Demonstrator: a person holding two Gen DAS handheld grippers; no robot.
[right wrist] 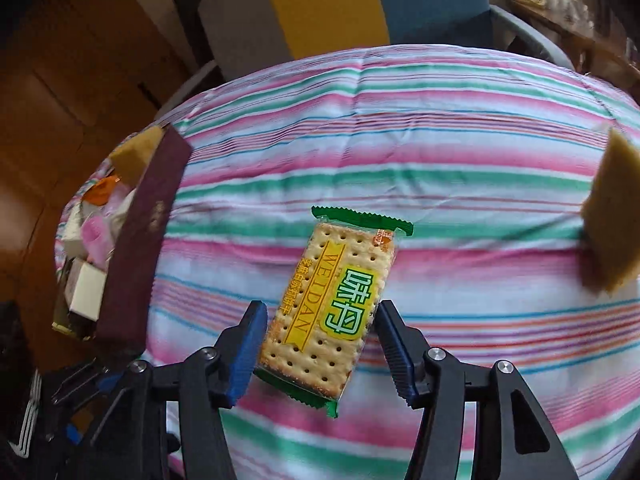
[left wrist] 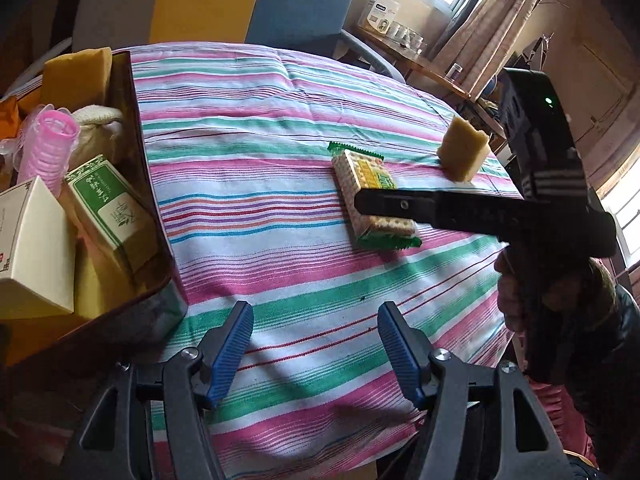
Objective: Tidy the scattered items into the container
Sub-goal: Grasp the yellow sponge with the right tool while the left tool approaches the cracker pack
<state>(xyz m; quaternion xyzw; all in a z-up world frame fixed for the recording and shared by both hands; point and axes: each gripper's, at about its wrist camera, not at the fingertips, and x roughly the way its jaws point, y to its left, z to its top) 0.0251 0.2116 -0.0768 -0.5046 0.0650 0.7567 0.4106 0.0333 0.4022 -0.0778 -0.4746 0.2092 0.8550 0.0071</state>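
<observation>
Striped cloth (right wrist: 460,152) carries the maroon container (right wrist: 144,248) at its left edge. Right gripper (right wrist: 320,344) straddles the cracker packet (right wrist: 332,304), jaws apart, pads not pressing (long axis running away from it). Left gripper (left wrist: 316,344) hangs open, farther off.

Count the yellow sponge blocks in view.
2. One yellow sponge block stands on the striped tablecloth beyond the cracker packet. A second yellow sponge block sits at the far end of the brown box. Others may be hidden under the box's contents.
</observation>
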